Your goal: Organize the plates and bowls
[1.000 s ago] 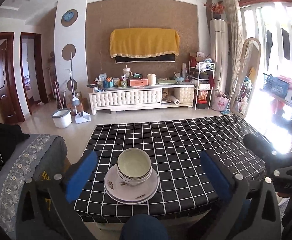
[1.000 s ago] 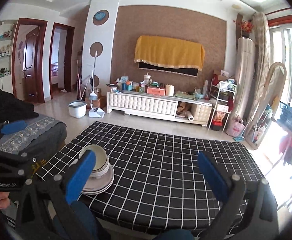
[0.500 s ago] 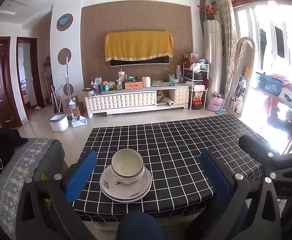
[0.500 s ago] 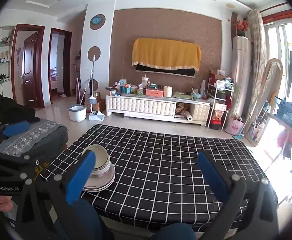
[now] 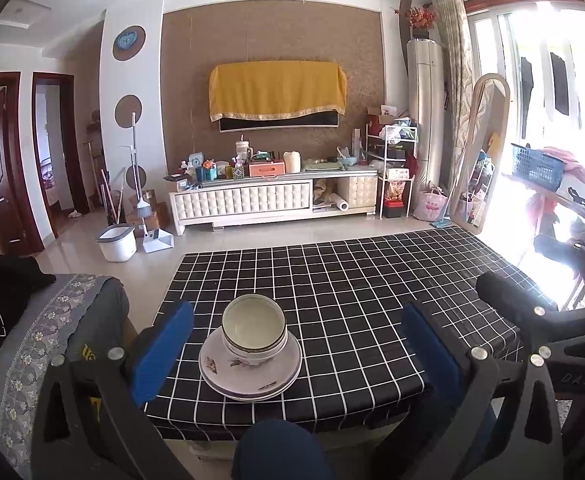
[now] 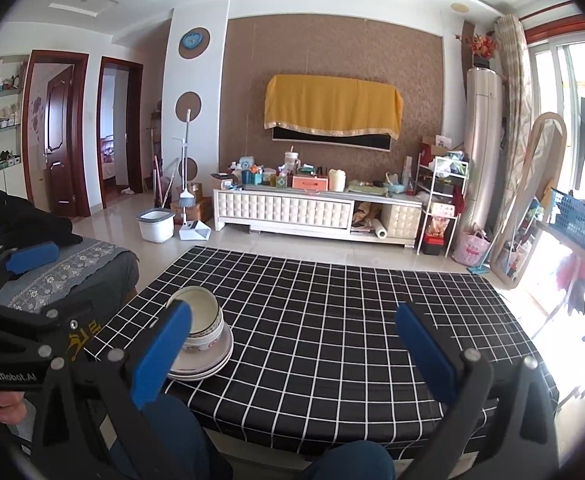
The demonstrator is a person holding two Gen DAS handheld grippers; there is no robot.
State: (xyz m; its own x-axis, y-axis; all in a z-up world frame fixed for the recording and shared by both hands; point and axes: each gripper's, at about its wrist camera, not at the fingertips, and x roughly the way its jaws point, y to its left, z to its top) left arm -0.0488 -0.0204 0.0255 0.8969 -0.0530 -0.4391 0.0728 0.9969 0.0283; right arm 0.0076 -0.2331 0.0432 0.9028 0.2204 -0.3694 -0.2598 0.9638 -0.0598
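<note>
Stacked bowls (image 5: pixel 254 329) sit on stacked white floral plates (image 5: pixel 250 376) near the front left of the black checked table (image 5: pixel 356 296). My left gripper (image 5: pixel 298 354) is open and empty, held back from the table edge with the stack between its blue pads. In the right wrist view the same bowls (image 6: pixel 200 318) and plates (image 6: pixel 208 362) lie at the left, partly behind the left pad. My right gripper (image 6: pixel 294 354) is open and empty, over the table's front edge.
A grey patterned seat (image 5: pixel 52 328) with a black garment stands left of the table. The right gripper's body (image 5: pixel 548 320) shows at the right of the left wrist view. My knees (image 6: pixel 348 460) are below the table's front edge. A TV cabinet (image 5: pixel 268 200) stands across the floor.
Both grippers have drawn back slightly and tilted; the view of the room has shifted. The stack of bowls and plates has not moved. Both grippers stay open.
</note>
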